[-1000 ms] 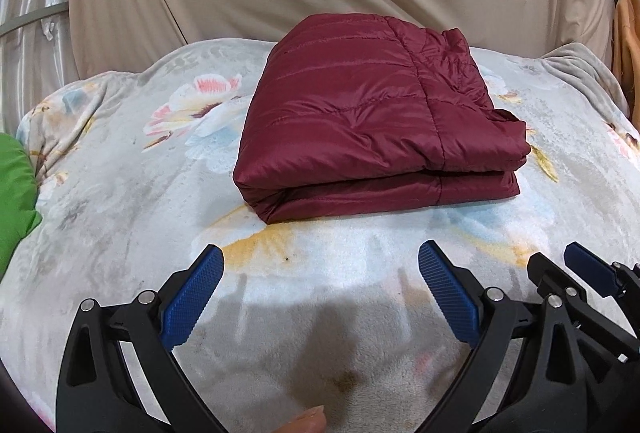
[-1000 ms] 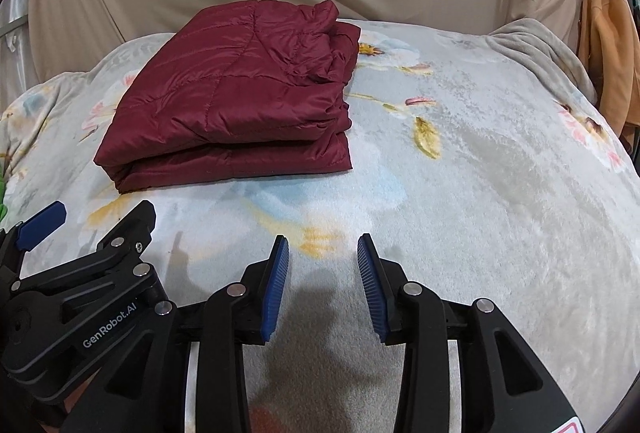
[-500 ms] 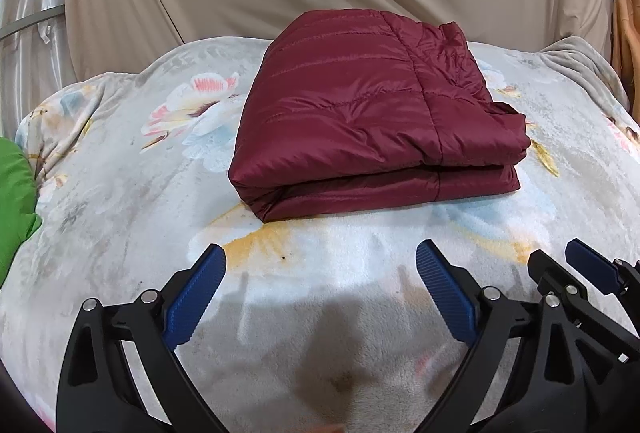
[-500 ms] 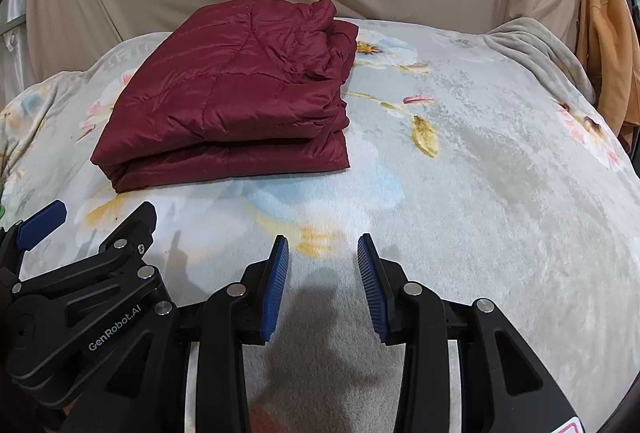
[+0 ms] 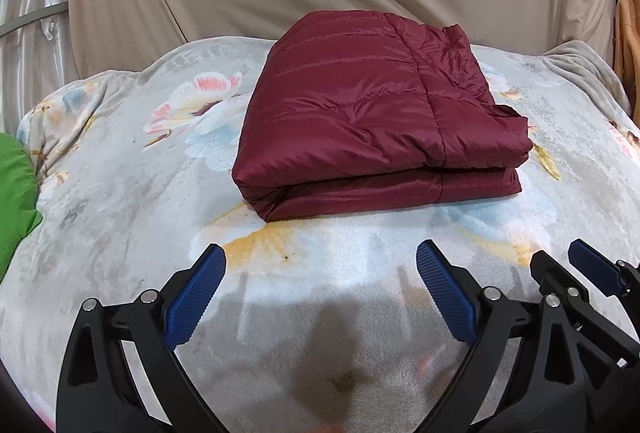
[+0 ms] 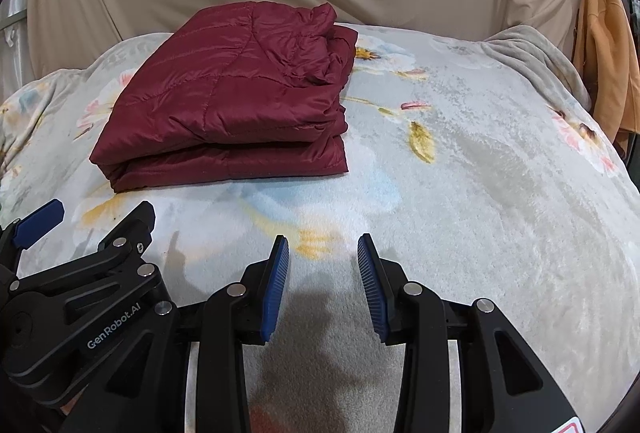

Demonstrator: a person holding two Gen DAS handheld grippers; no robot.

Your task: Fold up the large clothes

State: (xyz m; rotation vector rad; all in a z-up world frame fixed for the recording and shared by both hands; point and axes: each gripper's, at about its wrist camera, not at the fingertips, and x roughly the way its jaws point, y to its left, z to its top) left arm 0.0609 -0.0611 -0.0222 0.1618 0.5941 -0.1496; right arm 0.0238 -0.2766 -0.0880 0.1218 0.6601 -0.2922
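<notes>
I had the maroon jacket (image 5: 372, 121) folded on the floral blanket (image 5: 120, 193), apart from both grippers. Left gripper (image 5: 320, 293) was spread wide, right gripper (image 6: 322, 285) partly spread, both empty. Any careless nudge could spring the puffy layers open.

bed under a pale floral fleece blanket (image 5: 120, 201), folded maroon puffer jacket (image 5: 360, 121) sitting mid-blanket, bit of green fabric (image 5: 14, 193) at the left edge
</notes>
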